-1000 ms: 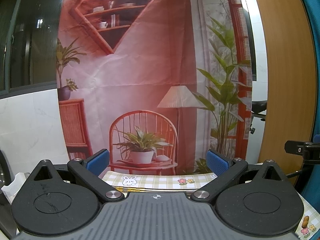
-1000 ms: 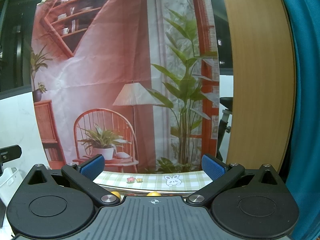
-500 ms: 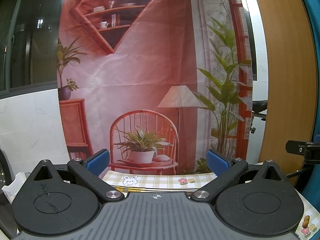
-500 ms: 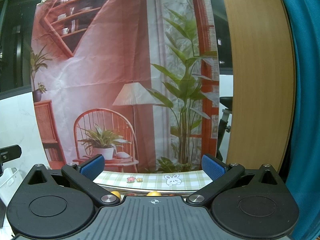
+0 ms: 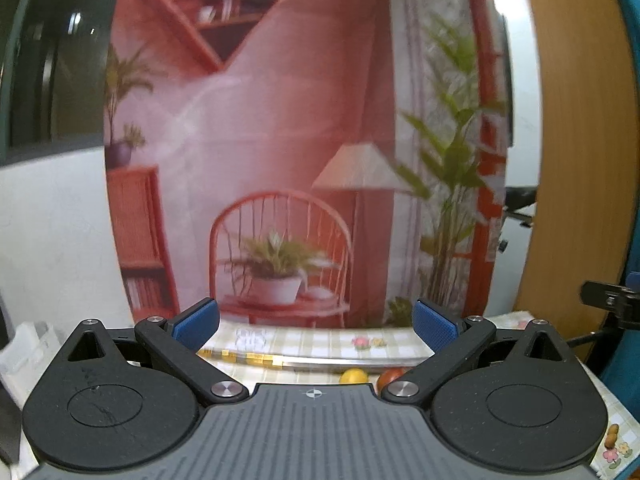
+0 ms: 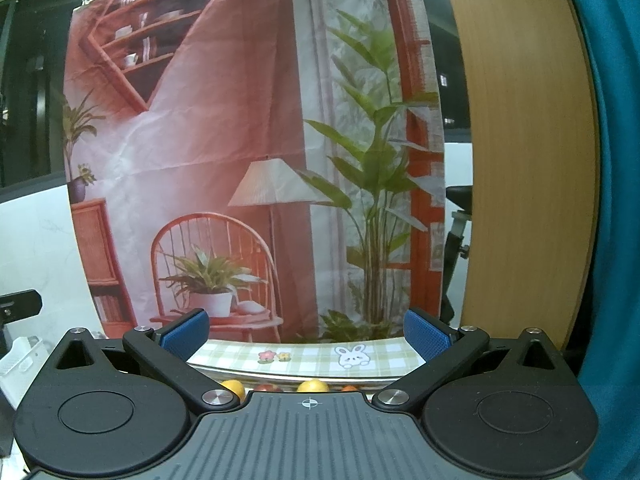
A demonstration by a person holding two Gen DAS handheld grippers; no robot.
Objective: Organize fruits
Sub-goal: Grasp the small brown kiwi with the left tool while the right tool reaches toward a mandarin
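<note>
We've got fruit just peeking over the bottom edge of both views: in the left wrist view a yellow fruit (image 5: 353,376) and beside it a dark red fruit (image 5: 390,377), both low on the checked tablecloth (image 5: 320,340) and mostly hidden behind the gripper body. From the right wrist view we count a yellow-orange fruit (image 6: 234,387), a second yellow one (image 6: 313,385), and slivers of red ones between and beside them, too little showing to name them. They look small, round and smooth, sitting in a loose row near a pale strip that may be the rim of a tray, though we cannot tell. Our left gripper (image 5: 316,322) is spread wide, blue pads well apart, nothing between them; the right gripper (image 6: 306,330) is likewise released and empty. Both point out level over the table rather than down at the fruit, so we judge that no pick has begun and that both need to tip downward before anything can be grasped. Spread jaws make sense here, ready to straddle a round piece. The left view is blurred, which suggests that hand is on the move. Beyond the table hangs a printed backdrop (image 6: 240,140) of a red chair, lamp and plants, with a wooden panel (image 6: 528,160) to the right and a white basket (image 6: 20,360) at far left.
</note>
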